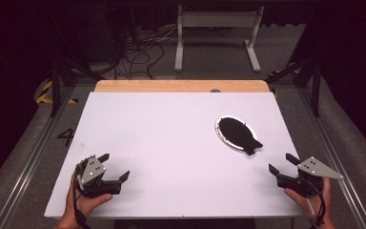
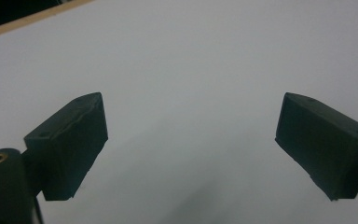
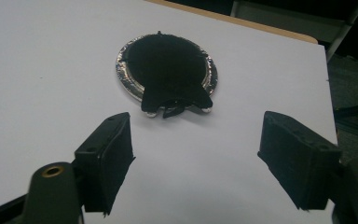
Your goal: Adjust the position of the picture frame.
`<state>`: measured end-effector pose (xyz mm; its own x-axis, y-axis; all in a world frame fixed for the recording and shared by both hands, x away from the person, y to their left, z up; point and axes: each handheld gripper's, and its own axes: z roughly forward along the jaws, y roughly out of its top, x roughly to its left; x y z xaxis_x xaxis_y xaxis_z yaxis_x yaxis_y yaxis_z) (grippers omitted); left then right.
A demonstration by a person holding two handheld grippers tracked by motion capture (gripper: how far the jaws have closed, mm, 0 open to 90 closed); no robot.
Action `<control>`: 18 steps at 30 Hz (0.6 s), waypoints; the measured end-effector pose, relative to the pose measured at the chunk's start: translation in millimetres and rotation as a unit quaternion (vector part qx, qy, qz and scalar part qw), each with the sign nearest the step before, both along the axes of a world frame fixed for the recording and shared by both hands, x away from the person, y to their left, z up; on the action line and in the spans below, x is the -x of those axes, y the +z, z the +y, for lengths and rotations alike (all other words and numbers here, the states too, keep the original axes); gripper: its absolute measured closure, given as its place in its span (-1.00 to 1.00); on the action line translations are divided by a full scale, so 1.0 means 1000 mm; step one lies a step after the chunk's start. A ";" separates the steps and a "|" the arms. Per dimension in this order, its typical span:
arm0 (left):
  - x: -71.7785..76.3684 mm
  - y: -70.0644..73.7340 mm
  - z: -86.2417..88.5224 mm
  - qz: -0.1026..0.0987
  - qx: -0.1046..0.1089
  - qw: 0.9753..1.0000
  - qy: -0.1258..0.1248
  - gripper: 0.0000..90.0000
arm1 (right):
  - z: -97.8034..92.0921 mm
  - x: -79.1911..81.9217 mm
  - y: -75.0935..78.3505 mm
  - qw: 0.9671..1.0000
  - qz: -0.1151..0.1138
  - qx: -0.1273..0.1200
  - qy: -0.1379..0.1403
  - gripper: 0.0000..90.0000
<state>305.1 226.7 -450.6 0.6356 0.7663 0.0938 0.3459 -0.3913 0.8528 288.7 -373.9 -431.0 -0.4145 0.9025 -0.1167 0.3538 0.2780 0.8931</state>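
A black fish-shaped piece (image 1: 238, 134) lies on a shiny silver oval plate (image 1: 219, 133) at the right middle of the white table (image 1: 171, 143). In the right gripper view the black piece (image 3: 168, 70) covers most of the plate (image 3: 123, 74), its tail toward me. My right gripper (image 1: 283, 163) is open near the front right corner, a short way in front of the tail, with nothing between its jaws. The same gripper (image 3: 196, 158) frames bare table. My left gripper (image 1: 115, 166) is open at the front left, and in its own view the left gripper (image 2: 191, 144) spans only white surface.
A wooden strip (image 1: 181, 86) edges the table's far side. Beyond it stand a white metal frame (image 1: 217, 36) and loose cables (image 1: 138, 57) on the floor. Metal rails (image 1: 333, 157) run along both sides of the table.
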 end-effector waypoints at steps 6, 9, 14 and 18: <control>0.001 -0.003 0.000 -0.007 -0.010 1.000 -0.007 -0.76 | -0.002 -0.005 0.000 1.000 0.001 -0.004 0.006 -0.06; 0.003 -0.005 0.000 -0.003 -0.015 1.000 -0.007 -0.75 | -0.002 -0.012 0.000 1.000 0.018 -0.007 0.007 0.18; 0.003 -0.004 0.003 -0.003 -0.011 1.000 -0.008 -0.72 | -0.004 -0.028 -0.004 0.999 0.043 -0.003 0.010 0.70; 0.003 -0.005 0.003 0.002 -0.009 1.000 -0.011 -0.62 | -0.002 -0.041 -0.004 0.998 0.064 0.010 -0.001 0.91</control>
